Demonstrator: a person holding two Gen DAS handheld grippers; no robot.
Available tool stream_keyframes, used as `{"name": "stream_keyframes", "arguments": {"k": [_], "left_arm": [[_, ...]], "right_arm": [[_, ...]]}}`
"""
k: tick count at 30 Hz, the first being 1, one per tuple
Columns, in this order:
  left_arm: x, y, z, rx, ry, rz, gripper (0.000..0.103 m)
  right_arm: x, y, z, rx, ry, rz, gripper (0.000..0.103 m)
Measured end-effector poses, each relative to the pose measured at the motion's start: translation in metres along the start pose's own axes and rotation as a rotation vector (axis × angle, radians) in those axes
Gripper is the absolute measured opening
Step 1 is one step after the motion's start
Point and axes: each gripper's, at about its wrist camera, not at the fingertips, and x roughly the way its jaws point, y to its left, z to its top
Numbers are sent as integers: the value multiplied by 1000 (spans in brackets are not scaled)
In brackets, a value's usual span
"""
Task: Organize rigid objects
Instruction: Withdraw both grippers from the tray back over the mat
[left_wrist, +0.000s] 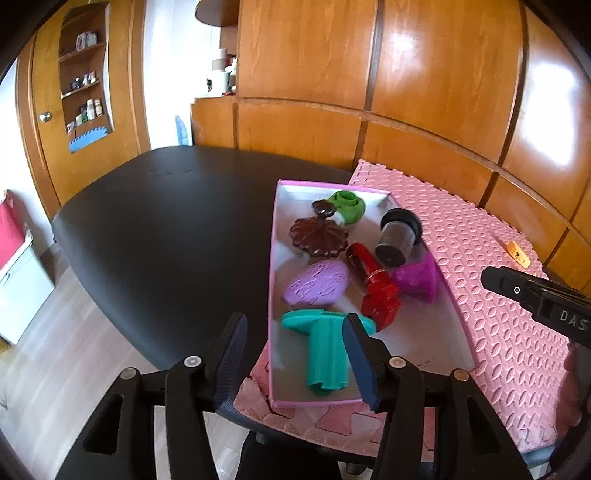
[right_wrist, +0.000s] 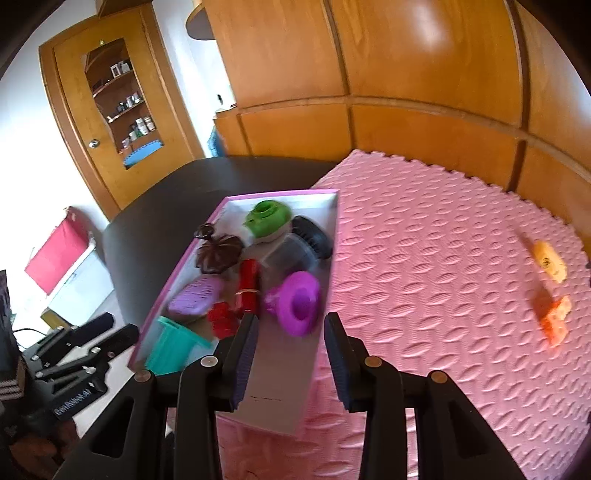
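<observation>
Toy-filled pink box (left_wrist: 275, 280) on pink foam mat (right_wrist: 424, 258), black table (left_wrist: 166, 240), both tongs spread, empty

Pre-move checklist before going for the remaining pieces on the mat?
1. Left gripper open and empty: ok, nothing between its fingers.
2. Right gripper open and empty: ok, it is above the near end of the pink box.
3. Pieces left outside the box: not ok, a yellow piece and an orange piece lie on the pink mat.
4. Room in the box: ok, bare floor shows at the near end, beside the teal piece.
5. Path to the loose pieces: ok, only bare mat lies between.
6. Exact shape of the loose pieces: cannot tell, blurred.
</observation>
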Motion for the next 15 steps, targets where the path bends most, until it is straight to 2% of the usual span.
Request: {"name": "stream_keyframes", "arguments": {"k": [8, 15], "left_arm": [[-7, -22, 8, 57, -23, -29, 56], [-8, -46, 13, 114, -30, -52, 60]], "right_arm": [[-19, -52, -2, 48, -14, -115, 39], [-38, -115, -5, 123, -30, -252, 39]]}}
